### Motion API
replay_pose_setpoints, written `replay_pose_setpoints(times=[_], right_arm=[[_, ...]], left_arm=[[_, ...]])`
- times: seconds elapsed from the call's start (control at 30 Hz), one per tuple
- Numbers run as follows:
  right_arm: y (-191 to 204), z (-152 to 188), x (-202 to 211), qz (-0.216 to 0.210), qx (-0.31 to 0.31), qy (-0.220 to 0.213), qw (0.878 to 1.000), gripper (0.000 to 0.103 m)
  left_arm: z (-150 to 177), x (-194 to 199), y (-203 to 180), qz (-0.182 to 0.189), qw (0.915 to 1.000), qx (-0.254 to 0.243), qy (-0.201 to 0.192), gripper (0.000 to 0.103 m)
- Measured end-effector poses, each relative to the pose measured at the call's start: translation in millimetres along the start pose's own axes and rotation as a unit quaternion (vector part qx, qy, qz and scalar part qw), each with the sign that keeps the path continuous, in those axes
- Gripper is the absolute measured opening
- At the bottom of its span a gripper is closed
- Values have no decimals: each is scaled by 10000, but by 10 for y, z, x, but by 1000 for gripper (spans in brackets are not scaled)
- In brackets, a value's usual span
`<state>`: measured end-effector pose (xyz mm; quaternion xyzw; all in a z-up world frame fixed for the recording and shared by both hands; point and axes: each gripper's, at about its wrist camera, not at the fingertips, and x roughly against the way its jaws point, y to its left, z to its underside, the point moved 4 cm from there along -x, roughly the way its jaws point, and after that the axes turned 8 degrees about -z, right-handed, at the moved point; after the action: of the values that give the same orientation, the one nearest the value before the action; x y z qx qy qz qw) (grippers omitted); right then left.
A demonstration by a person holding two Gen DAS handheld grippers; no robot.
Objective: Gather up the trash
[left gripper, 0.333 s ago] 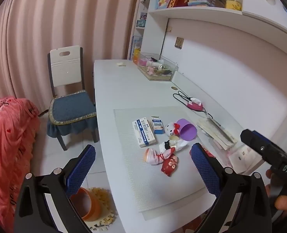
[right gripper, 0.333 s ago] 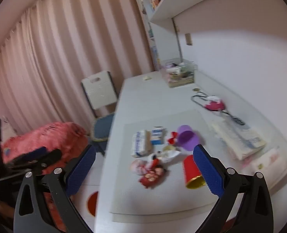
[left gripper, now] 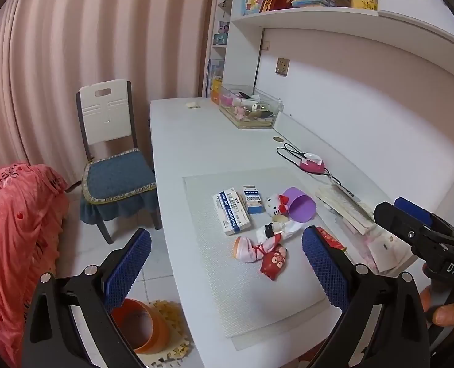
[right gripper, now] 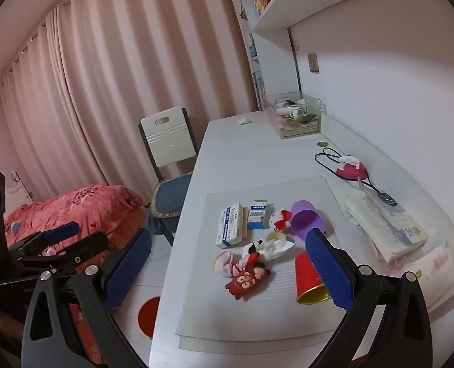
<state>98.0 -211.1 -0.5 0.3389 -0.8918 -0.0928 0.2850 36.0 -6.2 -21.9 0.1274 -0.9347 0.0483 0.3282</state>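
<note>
A pale mat (left gripper: 257, 300) (right gripper: 257, 312) on the white desk carries a cluster of items: two white-and-blue boxes (left gripper: 231, 210) (right gripper: 230, 225), a purple cup on its side (left gripper: 300, 204) (right gripper: 306, 219), a Hello Kitty figure (left gripper: 274, 205), crumpled white paper (left gripper: 280, 227) (right gripper: 273, 247), a pink wrapper (left gripper: 246, 248) (right gripper: 225, 262), a red pig toy (left gripper: 273, 262) (right gripper: 246, 280) and a red cup on its side (right gripper: 306, 279). My left gripper (left gripper: 225, 271) is open and empty, above the desk's front edge. My right gripper (right gripper: 227, 271) is open and empty, held above the cluster.
An orange bin (left gripper: 142, 326) stands on the floor beside the desk. A chair with a blue cushion (left gripper: 113, 159) is at the desk's left. A clear box (left gripper: 248, 110), a pink device with cable (left gripper: 311, 162) and a book (right gripper: 386, 228) lie along the wall side.
Both views have shifted only slightly. Both grippers stay open and empty; nothing on the mat has moved.
</note>
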Motion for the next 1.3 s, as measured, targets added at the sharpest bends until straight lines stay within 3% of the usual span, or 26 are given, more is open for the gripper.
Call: replay_pose_setpoints(times=[0.2, 1.3], right_arm=[[429, -45, -242, 76, 12, 30, 10000, 98], [385, 3, -351, 136, -106, 166, 9997, 98]], left_arm=[[0, -13, 3, -15, 10000, -6, 18, 97], [78, -79, 16, -40, 9999, -108, 103, 97]])
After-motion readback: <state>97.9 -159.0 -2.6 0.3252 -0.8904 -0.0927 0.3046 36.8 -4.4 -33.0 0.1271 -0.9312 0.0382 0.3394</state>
